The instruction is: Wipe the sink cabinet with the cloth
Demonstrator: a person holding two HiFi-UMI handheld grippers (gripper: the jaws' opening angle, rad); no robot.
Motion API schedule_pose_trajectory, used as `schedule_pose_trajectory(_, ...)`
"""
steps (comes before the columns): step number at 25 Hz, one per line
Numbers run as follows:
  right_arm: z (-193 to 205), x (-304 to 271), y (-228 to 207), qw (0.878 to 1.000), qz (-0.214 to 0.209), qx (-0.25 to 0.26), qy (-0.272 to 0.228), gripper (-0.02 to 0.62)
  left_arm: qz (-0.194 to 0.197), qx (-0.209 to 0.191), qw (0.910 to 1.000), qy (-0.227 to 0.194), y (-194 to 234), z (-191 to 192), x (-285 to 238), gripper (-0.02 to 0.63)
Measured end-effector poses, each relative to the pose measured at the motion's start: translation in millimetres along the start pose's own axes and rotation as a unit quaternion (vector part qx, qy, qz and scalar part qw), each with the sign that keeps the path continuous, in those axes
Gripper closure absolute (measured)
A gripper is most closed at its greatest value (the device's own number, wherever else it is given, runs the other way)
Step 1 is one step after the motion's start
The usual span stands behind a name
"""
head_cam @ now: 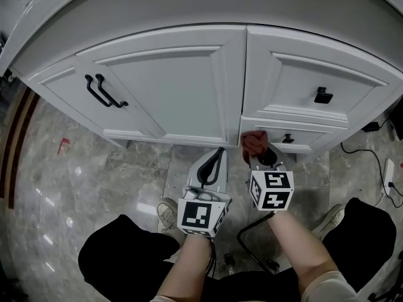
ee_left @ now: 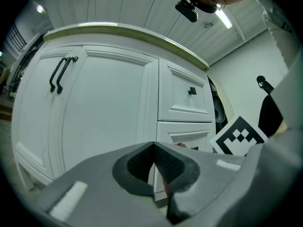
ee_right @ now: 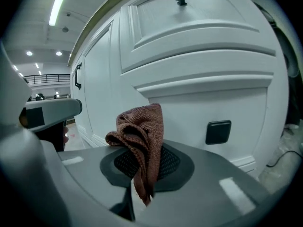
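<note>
The white sink cabinet (head_cam: 189, 87) is seen from above. The left gripper (head_cam: 218, 152) is held below its door, jaws pressed together on nothing. A reddish-brown cloth (head_cam: 254, 142) is pinched in the right gripper (head_cam: 259, 155) by the lower drawer (head_cam: 302, 138).

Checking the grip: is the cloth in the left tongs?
No, the right tongs pinch the cloth; the left tongs are shut, empty.

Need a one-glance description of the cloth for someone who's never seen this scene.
Find the white sink cabinet, then its small lower drawer on the right. At that drawer's left end the right tool is shut on the cloth: a bunched reddish-brown rag, the only coloured thing against white fronts.
</note>
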State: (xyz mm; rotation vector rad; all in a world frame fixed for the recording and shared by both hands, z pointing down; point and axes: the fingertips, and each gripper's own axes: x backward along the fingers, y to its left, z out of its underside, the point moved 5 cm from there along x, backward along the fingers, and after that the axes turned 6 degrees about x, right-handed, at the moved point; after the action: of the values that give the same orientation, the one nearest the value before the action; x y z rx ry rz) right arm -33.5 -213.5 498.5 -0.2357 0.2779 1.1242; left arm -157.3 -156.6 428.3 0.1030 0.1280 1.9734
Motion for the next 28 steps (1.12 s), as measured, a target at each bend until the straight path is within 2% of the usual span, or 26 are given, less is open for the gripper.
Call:
schedule_pose_trajectory(5,5.8,3.3,-21.1,0.999,0.03,-0.029,0.003,0.515,-0.002,0.016,0.9999,-0.001,-4.0,3.2,-4.0,0.604)
schedule_pose_trajectory(9,7.6,4.9,-29.1,0.997,0.03,-0.066,0.005,0.514,0.002,0.018,0.9998,0.003,-9.3,4.8,-7.8,0.604)
schedule_pose_trajectory(17,8.7,22.1,-52.4,0.993,0.06,-0.104,0.009,0.515,0.009,0.039,0.9991,0.01,-21.4,9.5,-20.7,0.604)
schedule_pose_trajectory(28,7.3,48.5,-63.1,0.993,0.049,-0.11,-0.003,0.512,0.029,0.062,0.9975,0.02,-52.7,19.6,-40.7,0.604)
